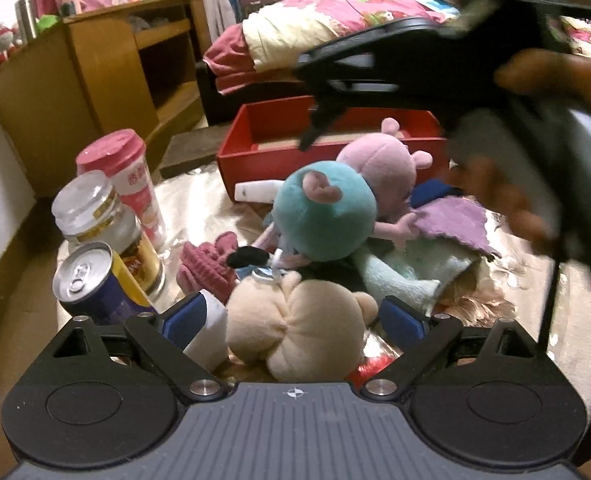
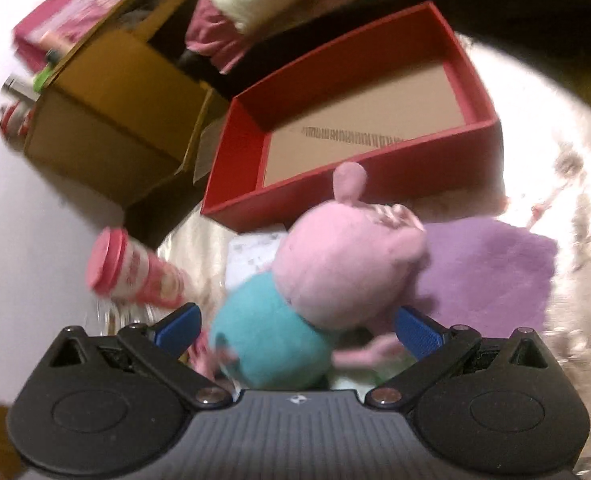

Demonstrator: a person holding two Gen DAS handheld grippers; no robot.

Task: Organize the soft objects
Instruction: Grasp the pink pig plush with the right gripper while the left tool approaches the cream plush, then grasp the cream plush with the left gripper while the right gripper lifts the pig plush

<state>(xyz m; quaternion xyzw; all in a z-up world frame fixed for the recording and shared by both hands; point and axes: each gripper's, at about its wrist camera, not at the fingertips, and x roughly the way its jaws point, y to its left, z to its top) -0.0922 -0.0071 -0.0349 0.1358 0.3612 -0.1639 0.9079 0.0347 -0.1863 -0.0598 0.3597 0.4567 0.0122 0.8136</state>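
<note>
**Both tongs open over the toy pile**

Left tongs (image 1: 301,316) are hanging wide open around the cream plush bear (image 1: 299,328), not squeezing it. Right tongs (image 2: 297,330) are gaping around the pink-and-teal pig plush (image 2: 319,280). Grabbing both could be tugging the tangled toys and knocking the drink can (image 1: 91,280) or glass jar (image 1: 95,216) over. Farther back, the red box (image 2: 375,168) is sitting empty.
</note>
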